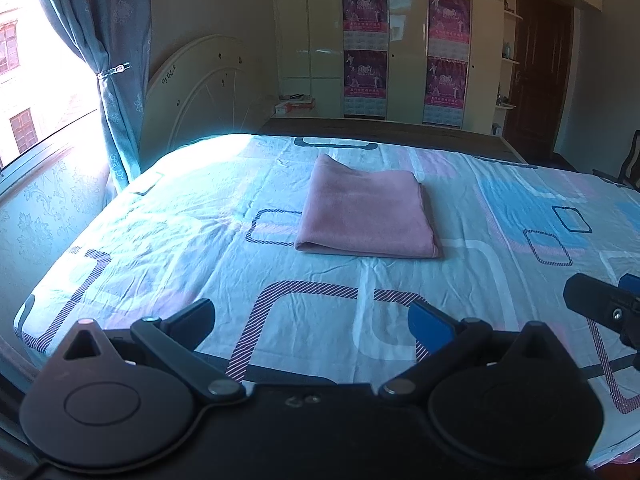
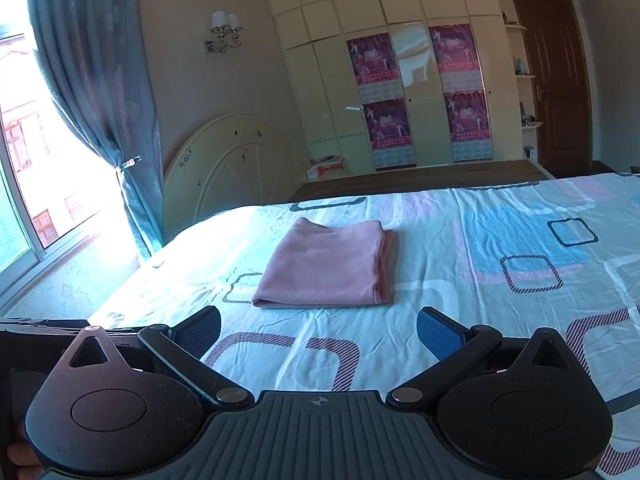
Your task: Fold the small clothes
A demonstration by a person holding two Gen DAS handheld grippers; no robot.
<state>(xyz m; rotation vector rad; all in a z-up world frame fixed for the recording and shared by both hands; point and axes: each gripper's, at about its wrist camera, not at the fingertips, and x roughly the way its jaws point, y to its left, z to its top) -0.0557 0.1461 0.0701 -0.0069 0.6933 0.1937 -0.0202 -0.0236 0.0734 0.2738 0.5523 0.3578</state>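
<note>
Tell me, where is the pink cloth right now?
The folded pink cloth lies on the patterned bedsheet, mid-bed, ahead of both open grippers, neither touching it.

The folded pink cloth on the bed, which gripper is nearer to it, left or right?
Hard to call; roughly equal. The left gripper and right gripper both hover open over the bedsheet, short of the pink cloth's near folded edge, touching nothing.

Patterned bedsheet [image 1: 168, 216]; tied curtain [image 1: 112, 80]; posters [image 2: 380, 96], perhaps calendars, on wardrobe [image 2: 320, 80].

Both wrist cameras sit low at the bed's [image 1: 168, 208] near edge — facing across it, sharing the folded pink cloth [image 1: 366, 212] and far wardrobe [image 2: 416, 80].
</note>
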